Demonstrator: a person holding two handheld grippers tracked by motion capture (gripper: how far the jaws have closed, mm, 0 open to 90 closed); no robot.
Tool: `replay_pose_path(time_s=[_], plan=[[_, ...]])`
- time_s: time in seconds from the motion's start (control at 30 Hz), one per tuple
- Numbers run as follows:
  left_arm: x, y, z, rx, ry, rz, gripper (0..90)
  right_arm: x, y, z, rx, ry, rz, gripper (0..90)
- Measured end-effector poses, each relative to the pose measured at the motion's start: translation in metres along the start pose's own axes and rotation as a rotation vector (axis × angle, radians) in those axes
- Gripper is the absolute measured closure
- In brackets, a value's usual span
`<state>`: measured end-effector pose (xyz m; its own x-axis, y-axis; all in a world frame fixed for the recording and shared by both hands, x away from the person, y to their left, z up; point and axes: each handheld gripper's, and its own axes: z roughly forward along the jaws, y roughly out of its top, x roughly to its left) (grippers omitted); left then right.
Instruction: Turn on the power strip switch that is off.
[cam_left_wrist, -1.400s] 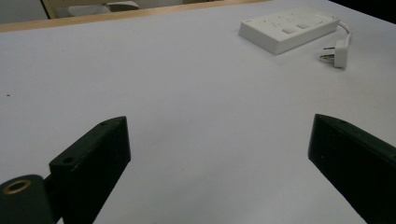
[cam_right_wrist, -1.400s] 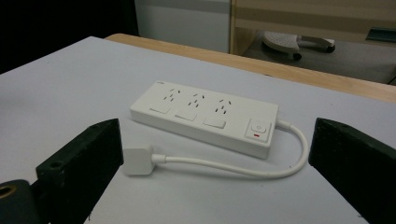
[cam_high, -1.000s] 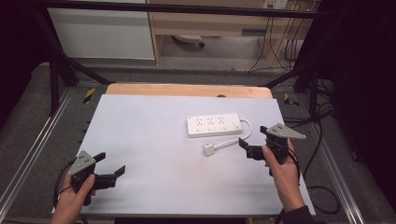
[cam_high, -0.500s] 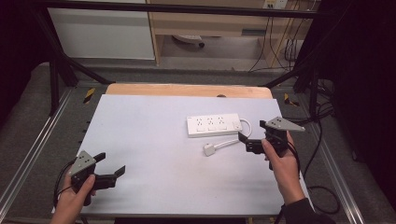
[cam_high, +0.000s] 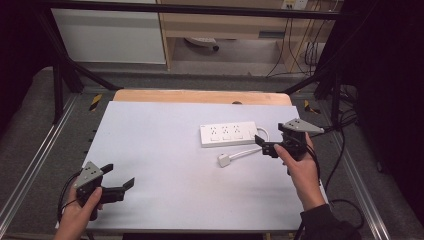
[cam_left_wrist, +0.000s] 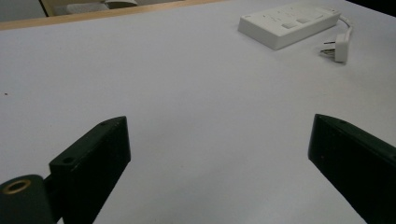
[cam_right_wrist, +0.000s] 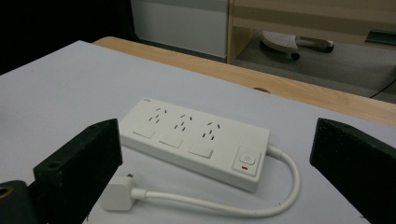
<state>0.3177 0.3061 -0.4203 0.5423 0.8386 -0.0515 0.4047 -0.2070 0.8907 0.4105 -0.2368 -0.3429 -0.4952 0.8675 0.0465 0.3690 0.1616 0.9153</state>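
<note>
Since the earlier frame, right claw (cam_high: 263, 144) had advanced, jaws open, toward power strip (cam_high: 228, 134) at centre right of surface (cam_high: 150, 140); left claw (cam_high: 119, 182) idle, open, lower left; approach step judged; next, closing on plug (cam_high: 223, 160).

the flat pale grey counter (cam_high: 165, 150) lies bare across its whole left and middle, so the left claw (cam_high: 116, 181), jaws wide apart near the front left corner, has open surface ahead of it all the way to the white three-socket power strip (cam_high: 229, 134). that strip lies right of centre, and its white cord (cam_high: 246, 152) loops round its right end and runs forward to a white plug (cam_high: 224, 160) lying flat in front. the right claw (cam_high: 261, 144), jaws spread, sits just beside the cord loop, with strip, cord and plug directly in its path. front of the plug the counter is free.
</note>
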Motion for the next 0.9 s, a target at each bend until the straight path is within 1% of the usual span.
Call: replay_pose_path(time_s=[0.23, 0.37, 0.47, 0.6, 0.7, 0.77, 0.9], plan=[[0.0, 0.0, -0.001, -0.007, 0.006, 0.0, 5.8, -0.004, 0.006, 0.01, 0.003, -0.008, 0.024, 4.1], [0.001, 0.0, -0.001, -0.003, 0.005, -0.003, 5.8, -0.005, 0.006, 0.016, 0.019, -0.014, 0.011, 4.5], [0.0, 0.0, -0.001, -0.001, 0.004, 0.003, 5.8, -0.007, 0.005, 0.02, 0.03, -0.017, 0.017, 4.4], [0.001, 0.0, -0.001, -0.008, 0.007, -0.003, 5.8, -0.009, 0.006, 0.025, 0.039, -0.022, 0.015, 4.4], [0.001, 0.0, -0.001, -0.003, 0.004, -0.002, 5.8, -0.01, 0.007, 0.028, 0.042, -0.028, 0.015, 4.5], [0.001, 0.0, -0.001, -0.003, 0.005, 0.002, 5.8, -0.012, 0.008, 0.031, 0.043, -0.035, 0.024, 4.8], [0.001, 0.0, -0.002, -0.007, 0.009, -0.004, 5.8, -0.014, 0.009, 0.035, 0.048, -0.037, 0.031, 5.0]])
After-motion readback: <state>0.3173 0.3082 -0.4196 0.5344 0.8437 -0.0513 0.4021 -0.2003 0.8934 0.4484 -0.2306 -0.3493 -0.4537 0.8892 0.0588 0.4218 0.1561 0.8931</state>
